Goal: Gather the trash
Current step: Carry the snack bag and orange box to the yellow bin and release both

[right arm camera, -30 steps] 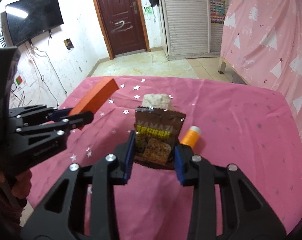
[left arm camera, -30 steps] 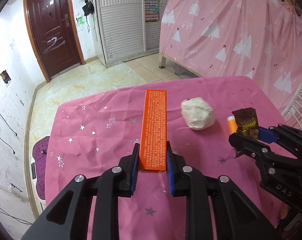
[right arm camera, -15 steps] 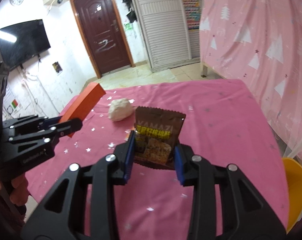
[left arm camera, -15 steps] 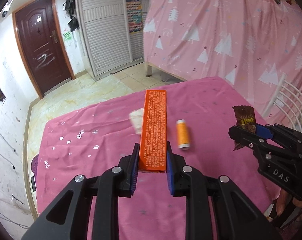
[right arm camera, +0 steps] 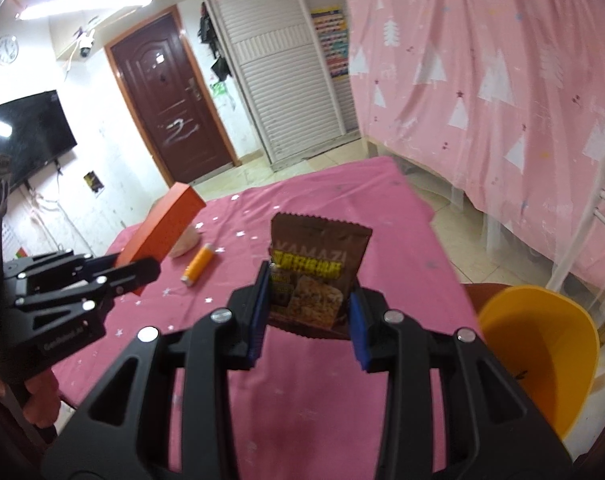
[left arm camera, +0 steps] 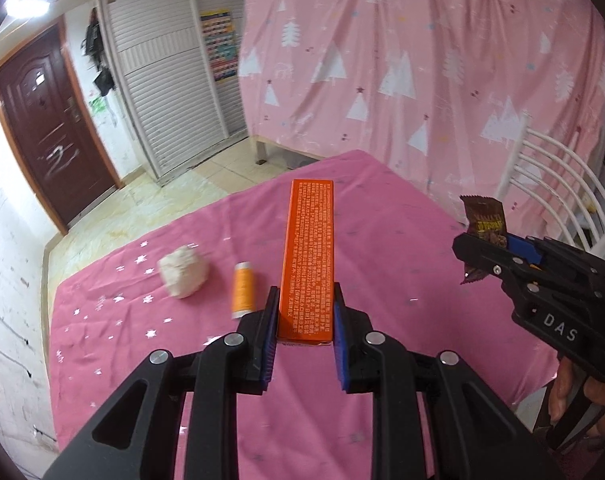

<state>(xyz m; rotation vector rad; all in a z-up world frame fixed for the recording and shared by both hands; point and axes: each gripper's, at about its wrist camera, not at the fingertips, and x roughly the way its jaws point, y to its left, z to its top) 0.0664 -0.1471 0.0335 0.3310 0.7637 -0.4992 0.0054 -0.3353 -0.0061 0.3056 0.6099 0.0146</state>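
My left gripper (left arm camera: 304,312) is shut on a long orange box (left arm camera: 308,256) and holds it above the pink tablecloth (left arm camera: 382,248). It also shows in the right wrist view (right arm camera: 142,272) with the orange box (right arm camera: 162,224). My right gripper (right arm camera: 308,304) is shut on a brown snack wrapper (right arm camera: 314,272), held above the table's right side; it shows in the left wrist view (left arm camera: 474,256) with the wrapper (left arm camera: 484,224). A crumpled white paper ball (left arm camera: 182,272) lies on the cloth. A yellow bin (right arm camera: 538,344) stands at the table's right edge.
An orange thread spool (left arm camera: 242,288) lies next to the paper ball, also in the right wrist view (right arm camera: 198,262). A white chair (left arm camera: 550,184) stands to the right. A pink tree-print cloth (left arm camera: 422,60) hangs behind. Tiled floor and a brown door (right arm camera: 170,108) lie beyond.
Both grippers have risen and swung right with their loads. The paper ball and spool now sit left of the orange box, and the yellow bin shows larger at the right.
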